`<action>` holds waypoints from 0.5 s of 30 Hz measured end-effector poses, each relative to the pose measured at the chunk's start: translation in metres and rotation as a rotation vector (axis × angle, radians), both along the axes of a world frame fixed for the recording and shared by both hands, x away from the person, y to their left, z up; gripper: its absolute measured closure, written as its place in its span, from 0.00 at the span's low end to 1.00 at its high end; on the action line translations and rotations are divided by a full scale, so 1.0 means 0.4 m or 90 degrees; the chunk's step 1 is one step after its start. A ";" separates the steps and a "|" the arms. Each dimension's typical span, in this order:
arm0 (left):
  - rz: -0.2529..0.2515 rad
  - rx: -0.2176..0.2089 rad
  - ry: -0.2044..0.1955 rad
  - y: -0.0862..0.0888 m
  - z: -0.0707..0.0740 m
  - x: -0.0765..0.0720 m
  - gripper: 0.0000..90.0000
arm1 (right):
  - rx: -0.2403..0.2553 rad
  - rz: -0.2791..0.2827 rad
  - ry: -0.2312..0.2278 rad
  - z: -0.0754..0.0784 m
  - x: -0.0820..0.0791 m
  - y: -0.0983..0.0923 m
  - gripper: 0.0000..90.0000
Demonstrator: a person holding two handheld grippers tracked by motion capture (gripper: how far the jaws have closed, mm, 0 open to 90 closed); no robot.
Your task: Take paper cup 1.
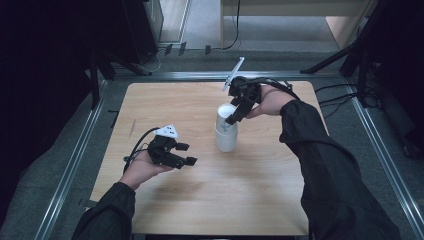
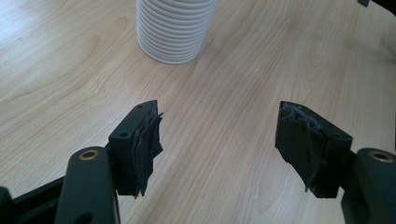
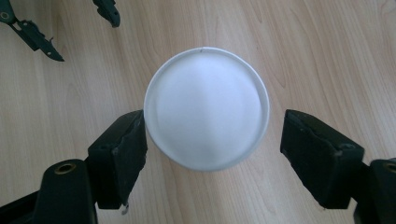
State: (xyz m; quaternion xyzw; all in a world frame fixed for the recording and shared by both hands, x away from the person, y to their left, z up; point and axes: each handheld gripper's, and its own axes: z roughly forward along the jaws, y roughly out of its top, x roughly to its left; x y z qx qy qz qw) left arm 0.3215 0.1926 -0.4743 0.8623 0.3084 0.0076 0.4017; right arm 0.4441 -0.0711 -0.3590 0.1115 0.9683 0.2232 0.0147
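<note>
A stack of white ribbed paper cups (image 1: 226,132) stands upside down near the middle of the wooden table (image 1: 210,200). My right gripper (image 1: 234,114) hangs over its top, pointing down. In the right gripper view the round white base of the stack (image 3: 207,108) lies between the two jaws of the right gripper (image 3: 215,122). The left pad is at the rim and the right pad stands clear of it, so the gripper is open. My left gripper (image 1: 187,154) is low over the table to the left of the stack, open and holding nothing. Ahead of the left gripper (image 2: 219,116) stands the stack's ribbed side (image 2: 173,28).
Metal rails (image 1: 75,160) run along both sides of the table. Beyond the far edge, black stand legs (image 1: 330,62) and cables (image 1: 165,52) lie on the floor. Bare wood lies in front of the stack and to its left.
</note>
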 end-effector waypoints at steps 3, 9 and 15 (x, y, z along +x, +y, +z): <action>0.001 -0.002 0.000 0.001 0.001 -0.001 0.34 | -0.021 0.013 0.004 -0.006 0.001 0.026 0.26; 0.001 -0.002 -0.001 0.004 0.002 -0.001 0.34 | -0.042 0.018 0.010 -0.014 0.003 0.055 0.26; 0.001 -0.002 -0.002 0.007 0.001 -0.002 0.34 | -0.060 0.020 0.020 -0.024 0.009 0.072 0.29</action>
